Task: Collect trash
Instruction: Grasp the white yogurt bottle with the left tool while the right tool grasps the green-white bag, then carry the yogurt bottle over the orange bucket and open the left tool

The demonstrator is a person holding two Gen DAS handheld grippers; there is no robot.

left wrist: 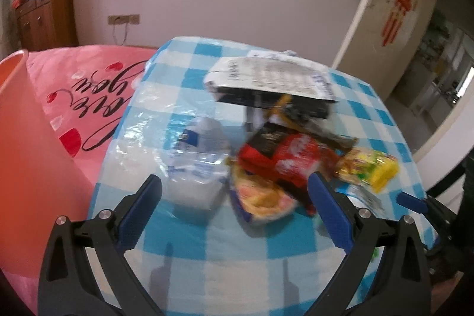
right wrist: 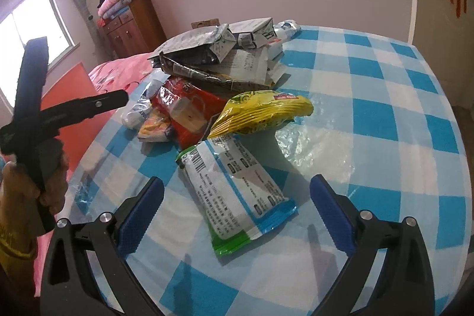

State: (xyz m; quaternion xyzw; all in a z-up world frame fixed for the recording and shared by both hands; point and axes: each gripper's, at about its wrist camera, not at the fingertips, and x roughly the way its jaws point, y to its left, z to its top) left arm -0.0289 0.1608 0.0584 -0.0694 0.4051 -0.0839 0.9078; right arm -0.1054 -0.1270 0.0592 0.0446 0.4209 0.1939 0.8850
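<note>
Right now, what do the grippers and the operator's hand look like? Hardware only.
Both the left gripper and the right gripper match: black plastic arms with triangular cutouts, silver round pivot bolts, and blue ribbed finger pads. No cables or markings are visible. The left hand is bare on a black handle, with a mustard-yellow sleeve cuff.

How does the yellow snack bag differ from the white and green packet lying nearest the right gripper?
The yellow snack bag looks puffed and rounded; the white and green packet lies flat. The yellow bag leans against the pile of wrappers, while the packet lies in front of the pile, between the fingers of the open right gripper. The packet shows a barcode and dense print; the yellow bag shows mostly plain colour. Both rest on the blue checked tablecloth, ungripped.
</note>
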